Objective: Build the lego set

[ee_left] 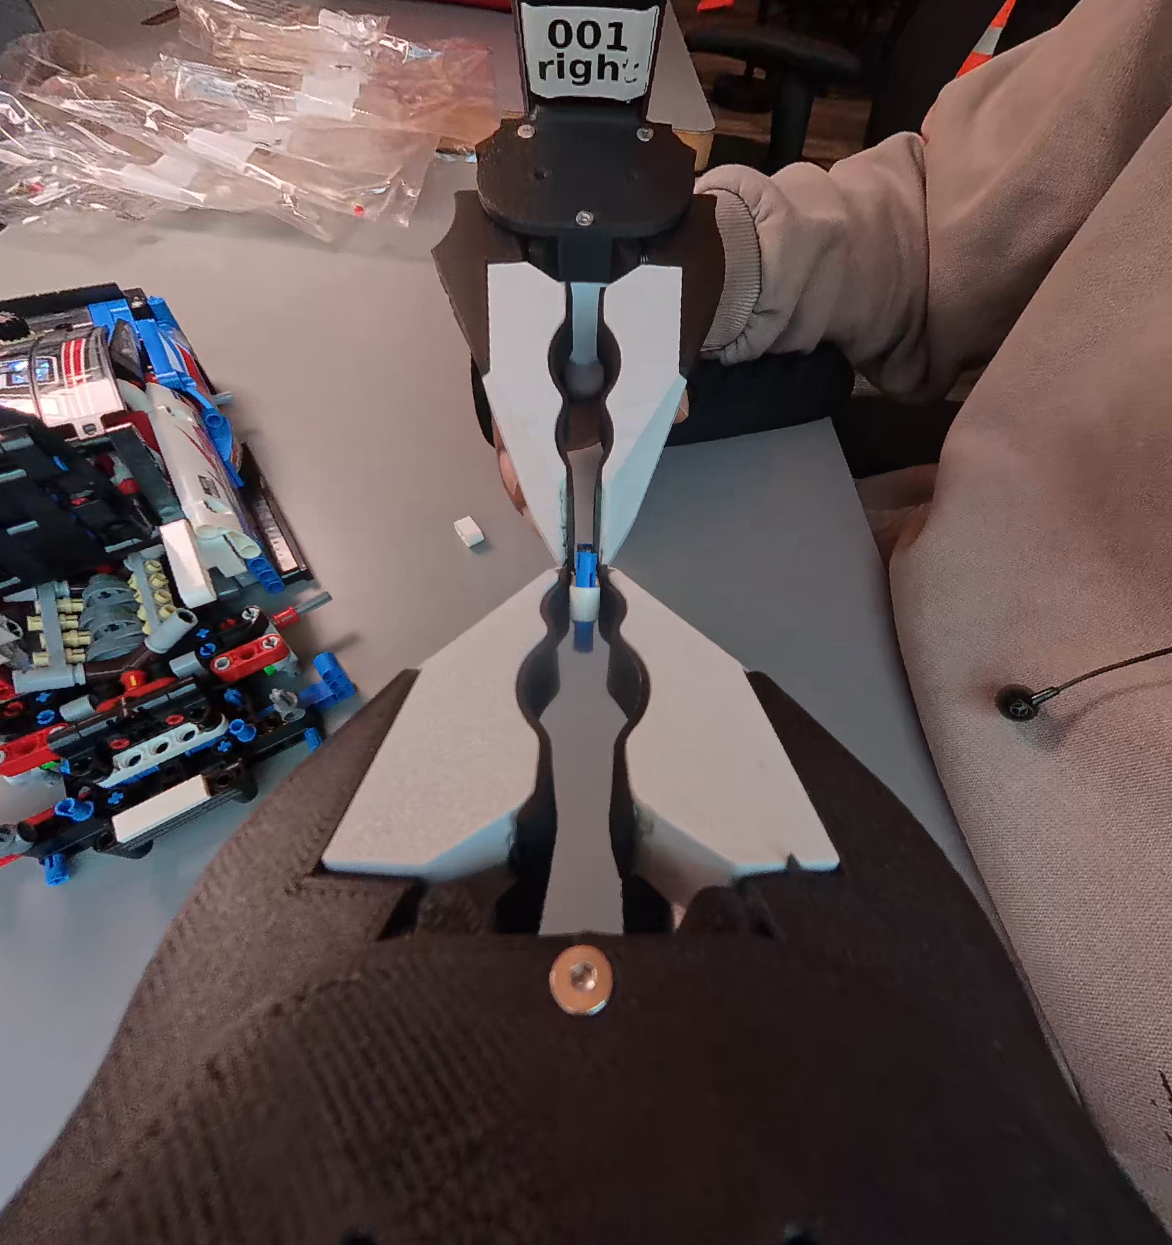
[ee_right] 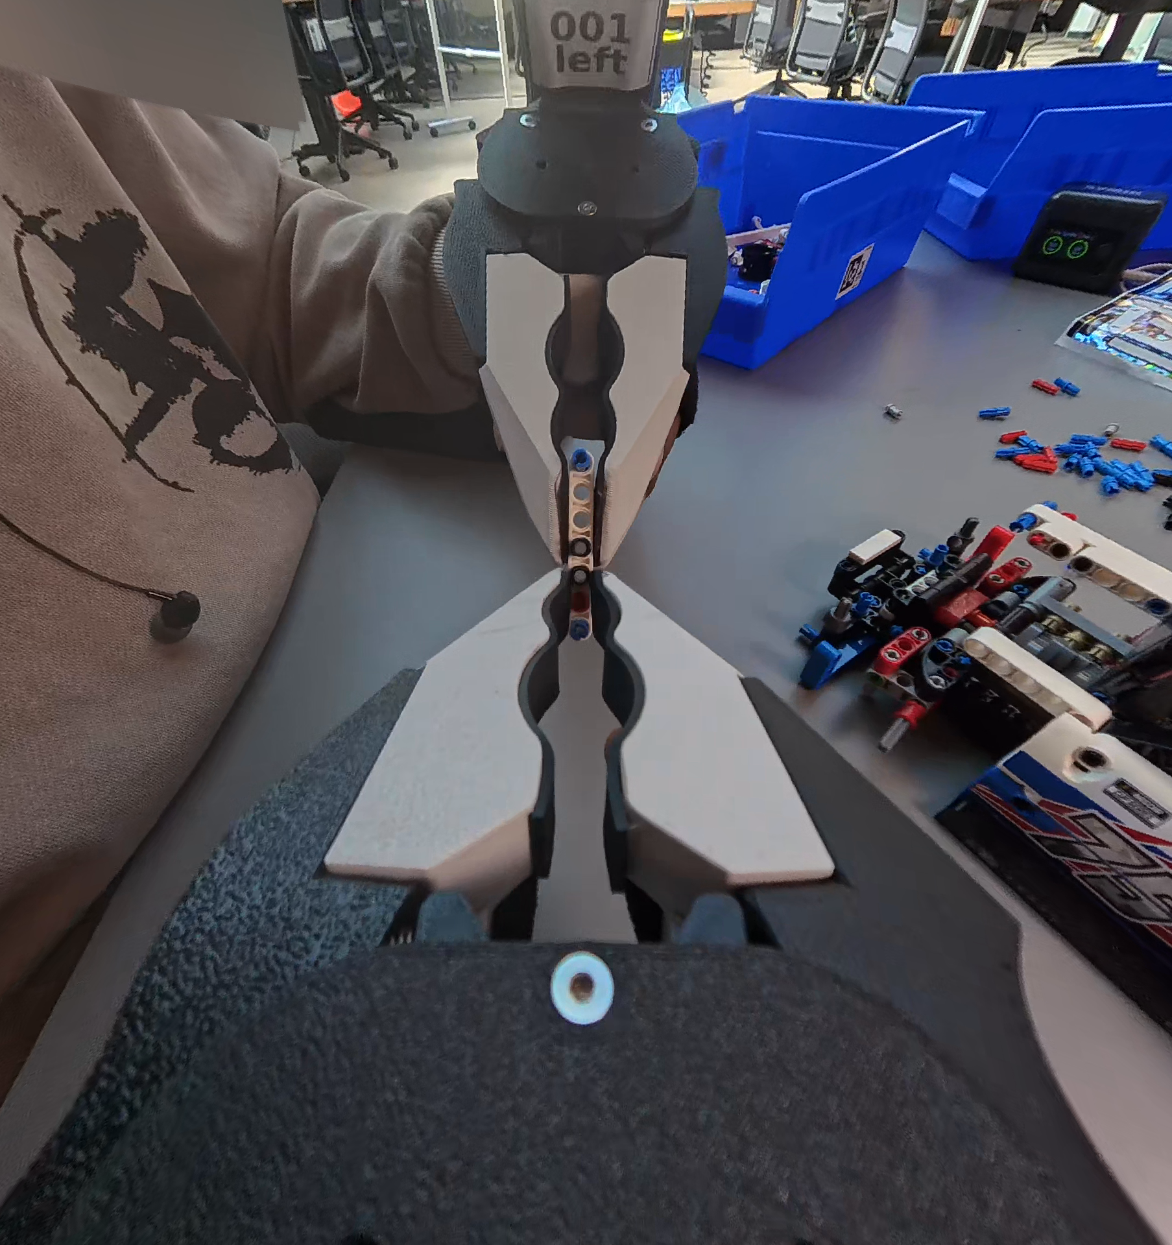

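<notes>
Left gripper [ee_left: 584, 593]: its jaws are pressed onto a small piece, a blue pin inside a white sleeve, at the tips. In the right wrist view the same piece shows as a thin white beam [ee_right: 580, 532] with a row of holes and blue pins at both ends.
Right gripper [ee_right: 580, 593]: it faces the left gripper tip to tip, above the front edge of the worktop. Its jaws pinch the other end of that white beam.
Held piece: it spans the gap between the two grippers, clamped by both, raised above the worktop.
Car model [ee_left: 118, 606]: a part-built toy car in blue, white, red and black lies on the grey worktop [ee_left: 367, 377], well to the left of the grippers in the left wrist view.
Loose piece: a small white sleeve [ee_left: 470, 531] lies on the worktop near the gripper tips.
Spare pins [ee_right: 1102, 461]: a scatter of blue, red and black pins lies beyond the car model.
Bags [ee_left: 219, 114]: crumpled clear plastic bags at the far side of the worktop.
Bins [ee_right: 839, 202]: blue storage bins at the back.
Person: a beige sweatshirt [ee_left: 1075, 539] sits close behind the grippers.
</notes>
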Tool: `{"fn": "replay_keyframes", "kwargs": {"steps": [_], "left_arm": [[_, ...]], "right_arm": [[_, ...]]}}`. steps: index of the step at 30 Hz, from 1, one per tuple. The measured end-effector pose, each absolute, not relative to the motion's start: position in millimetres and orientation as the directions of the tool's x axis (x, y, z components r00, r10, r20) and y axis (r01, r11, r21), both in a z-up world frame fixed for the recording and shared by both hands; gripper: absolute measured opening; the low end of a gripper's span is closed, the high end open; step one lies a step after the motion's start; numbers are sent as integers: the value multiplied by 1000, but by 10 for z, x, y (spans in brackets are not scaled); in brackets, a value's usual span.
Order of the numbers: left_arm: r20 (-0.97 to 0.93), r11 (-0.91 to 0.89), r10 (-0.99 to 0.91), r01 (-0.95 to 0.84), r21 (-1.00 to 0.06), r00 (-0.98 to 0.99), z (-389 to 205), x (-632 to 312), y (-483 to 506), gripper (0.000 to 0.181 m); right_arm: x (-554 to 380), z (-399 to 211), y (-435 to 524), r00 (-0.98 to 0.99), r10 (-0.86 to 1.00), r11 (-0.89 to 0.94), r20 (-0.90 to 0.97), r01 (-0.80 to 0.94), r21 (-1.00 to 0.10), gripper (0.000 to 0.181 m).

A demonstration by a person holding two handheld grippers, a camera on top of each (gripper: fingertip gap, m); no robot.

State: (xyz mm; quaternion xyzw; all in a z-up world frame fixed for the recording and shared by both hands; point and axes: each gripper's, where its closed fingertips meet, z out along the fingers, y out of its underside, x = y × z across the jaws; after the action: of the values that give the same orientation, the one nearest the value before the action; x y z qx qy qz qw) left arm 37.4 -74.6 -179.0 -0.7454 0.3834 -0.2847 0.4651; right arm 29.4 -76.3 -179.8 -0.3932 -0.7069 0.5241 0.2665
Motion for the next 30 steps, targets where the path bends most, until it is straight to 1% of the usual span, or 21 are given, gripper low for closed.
{"fn": "replay_keyframes", "kwargs": {"steps": [6, 10, 14, 20, 21, 22, 23, 24, 25, 27, 28, 30], "left_arm": [[49, -266, -837, -327, -907, 545, -1820, 375, -754, 6], [-1, -278, -837, -426, -861, 548, -1954, 371, -772, 6], [34, -303, -838, -412, -859, 545, -1945, 377, -780, 7], [50, -276, -844, -353, -894, 534, -1807, 390, -794, 7], [45, -280, -844, -367, -887, 534, -1827, 379, -798, 7], [-3, -312, -835, -476, -822, 551, -2042, 280, -799, 7], [-12, -329, -841, -529, -783, 541, -2253, 247, -827, 7], [66, -362, -840, -468, -806, 538, -2280, 322, -859, 7], [71, -360, -832, -437, -824, 551, -2223, 333, -826, 7], [67, -356, -802, -385, -851, 594, -2071, 254, -682, 6], [95, -375, -789, -354, -857, 607, -2041, 222, -635, 6], [159, -419, -752, -278, -865, 640, -2027, 157, -567, 6]], "right_arm": [[299, -1824, -773, -551, 835, 181, 1, 272, -945, 2], [305, -1938, -786, -556, 830, 232, 35, 288, -929, 2], [322, -1914, -790, -578, 816, 214, 15, 279, -936, 1], [343, -1746, -798, -600, 794, 51, -101, 230, -972, 0], [350, -1711, -798, -607, 786, 22, -119, 220, -975, 1], [378, -1413, -728, -617, 767, -134, -175, 113, -985, 1], [443, -1057, -546, -621, 745, -298, -243, 16, -955, 0], [441, -1040, -423, -561, 813, -194, -157, -7, -981, 0], [404, -1164, -375, -490, 870, -39, -47, 26, -999, 1], [392, -1335, -395, -473, 878, -20, -70, 112, -994, 2], [386, -1530, -371, -454, 890, 44, -51, 195, -980, 2], [379, -1855, -275, -411, 908, 227, 80, 323, -919, 2]]}}
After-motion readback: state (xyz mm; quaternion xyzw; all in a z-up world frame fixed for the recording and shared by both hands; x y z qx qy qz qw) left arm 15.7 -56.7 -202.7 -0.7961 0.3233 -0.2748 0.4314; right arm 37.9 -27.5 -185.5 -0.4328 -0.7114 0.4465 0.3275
